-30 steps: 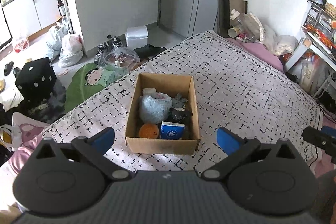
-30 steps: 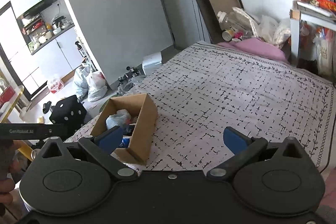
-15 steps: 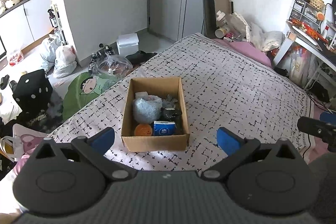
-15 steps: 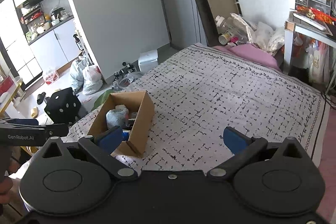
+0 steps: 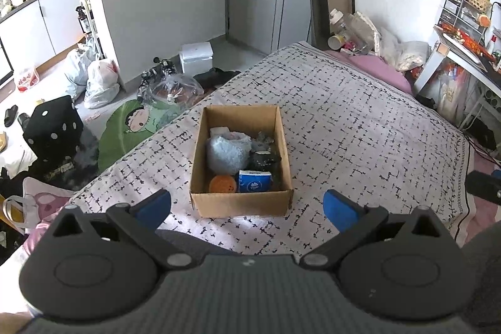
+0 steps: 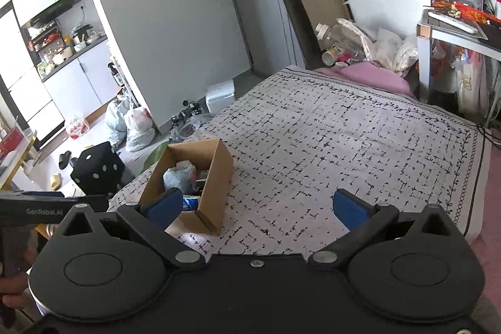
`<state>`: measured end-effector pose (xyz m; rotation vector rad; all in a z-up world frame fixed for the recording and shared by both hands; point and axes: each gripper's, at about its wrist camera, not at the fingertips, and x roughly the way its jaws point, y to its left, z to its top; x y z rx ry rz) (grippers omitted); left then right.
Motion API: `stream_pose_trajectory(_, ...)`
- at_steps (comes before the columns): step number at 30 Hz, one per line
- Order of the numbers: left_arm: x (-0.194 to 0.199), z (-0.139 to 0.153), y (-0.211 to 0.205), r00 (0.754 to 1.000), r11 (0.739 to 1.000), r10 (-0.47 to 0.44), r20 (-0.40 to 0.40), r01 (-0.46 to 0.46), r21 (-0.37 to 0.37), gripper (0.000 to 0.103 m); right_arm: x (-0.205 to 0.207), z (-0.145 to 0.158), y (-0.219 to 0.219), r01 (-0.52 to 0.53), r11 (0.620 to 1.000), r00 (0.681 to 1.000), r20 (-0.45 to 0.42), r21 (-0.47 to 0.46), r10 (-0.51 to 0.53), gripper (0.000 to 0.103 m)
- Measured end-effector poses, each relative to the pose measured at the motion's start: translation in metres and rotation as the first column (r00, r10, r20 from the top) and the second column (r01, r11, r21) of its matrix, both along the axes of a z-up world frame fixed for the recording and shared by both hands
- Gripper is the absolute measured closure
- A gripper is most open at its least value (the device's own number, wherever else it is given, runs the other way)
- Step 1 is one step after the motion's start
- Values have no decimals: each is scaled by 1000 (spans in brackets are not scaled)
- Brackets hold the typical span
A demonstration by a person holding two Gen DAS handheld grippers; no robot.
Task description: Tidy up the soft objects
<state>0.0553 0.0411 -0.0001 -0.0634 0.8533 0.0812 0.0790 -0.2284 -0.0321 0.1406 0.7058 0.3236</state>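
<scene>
Looks basically done: soft stuff sits in the cardboard box (image 5: 240, 202) on the bed (image 5: 360, 127), nothing loose around it. Left gripper (image 5: 247, 205) and right gripper (image 6: 258, 207) both have jaws wide, empty.

We hold our left gripper (image 5: 247, 207) level, its blue-padded fingers (image 5: 153, 207) spread wide with nothing between them. Our right gripper (image 6: 258, 207) is likewise wide apart and bare, held just off the left one's side.
</scene>
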Motion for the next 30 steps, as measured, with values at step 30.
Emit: stream_pose_trajectory(30, -5, 4, 4, 1000, 1000, 2, 2, -2, -18, 0, 2, -2, 7, -31, 1000, 999, -34, 1, 31, 0)
